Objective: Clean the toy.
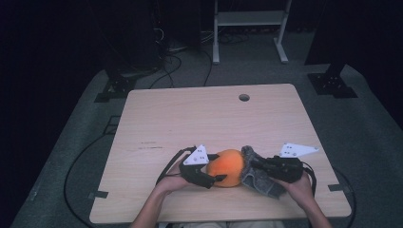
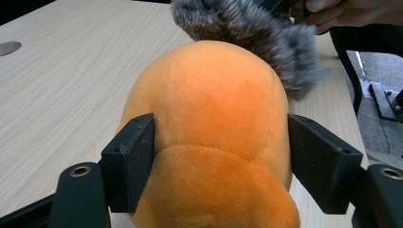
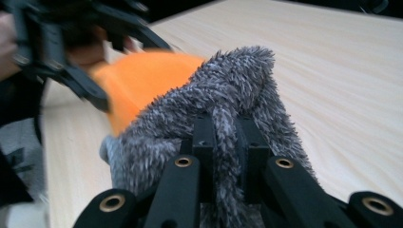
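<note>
Table: pale wood-grain rectangular tabletop (image 1: 190, 118), with a round cable hole (image 1: 244, 97) toward 12 o'clock; the work sits near its 6 o'clock edge.
Orange toy: rounded orange plush body (image 1: 227, 166), lying on the table just right of centre — in the left gripper view it bulges between the jaws (image 2: 214, 123).
Grey cover: shaggy grey faux-fur cloth piece (image 1: 256, 178), touching the plush at its 3 o'clock side and draped toward 5 o'clock; it looks like a cover being pulled off or on, though I cannot tell which.
Left gripper: left gripper (image 1: 212, 179) comes in from 9 o'clock; its jaws stand apart on either flank of the plush, the left pad touching, the right pad just beside the seam — bracing rather than squeezing hard.
Right gripper: right gripper (image 3: 223, 142) is clamped tight on a fold of the grey fur, jaws nearly together.
Risk: a pull toward 3 o'clock could drag the plush out of the loose left hold, since soft stuffing gives way.
Risk, smaller: the thin pinch of fur may slip free, being slick pile.
</note>
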Demonstrator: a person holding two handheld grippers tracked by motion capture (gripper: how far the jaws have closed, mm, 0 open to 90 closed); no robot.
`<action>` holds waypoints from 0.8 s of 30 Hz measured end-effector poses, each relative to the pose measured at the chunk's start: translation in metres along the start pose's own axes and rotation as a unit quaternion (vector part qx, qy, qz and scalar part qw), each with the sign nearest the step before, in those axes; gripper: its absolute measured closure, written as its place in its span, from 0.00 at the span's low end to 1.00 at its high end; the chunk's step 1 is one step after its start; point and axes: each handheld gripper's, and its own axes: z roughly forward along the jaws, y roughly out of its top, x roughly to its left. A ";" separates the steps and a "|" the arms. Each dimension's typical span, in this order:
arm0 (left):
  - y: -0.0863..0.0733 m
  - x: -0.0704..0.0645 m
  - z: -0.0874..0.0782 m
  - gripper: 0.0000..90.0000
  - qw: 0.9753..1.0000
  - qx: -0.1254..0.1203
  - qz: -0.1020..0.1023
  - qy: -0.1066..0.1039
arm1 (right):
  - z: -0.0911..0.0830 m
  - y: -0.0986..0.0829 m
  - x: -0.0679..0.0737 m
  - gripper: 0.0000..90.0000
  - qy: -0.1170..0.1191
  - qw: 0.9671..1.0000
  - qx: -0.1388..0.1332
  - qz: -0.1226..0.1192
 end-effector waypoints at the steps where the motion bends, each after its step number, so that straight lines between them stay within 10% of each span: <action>1: 0.001 0.001 -0.002 0.28 1.000 -0.001 -0.008 -0.001 | 0.005 0.001 0.003 0.89 0.000 1.000 0.012 -0.009; 5: 0.007 0.008 -0.009 0.15 0.998 0.018 -0.050 0.016 | 0.010 -0.004 0.005 0.89 0.004 0.999 0.031 -0.010; 8: 0.003 0.010 0.000 0.14 0.996 0.053 -0.071 -0.012 | 0.007 -0.008 0.006 0.88 0.010 0.999 0.035 -0.007; 14: 0.006 0.000 -0.001 0.43 0.999 0.015 -0.009 0.039 | 0.002 -0.005 0.008 0.88 -0.001 1.000 0.027 -0.006; 24: 0.005 -0.009 0.002 0.39 0.994 0.031 0.086 0.056 | 0.017 0.020 0.042 0.89 0.004 0.997 -0.006 -0.074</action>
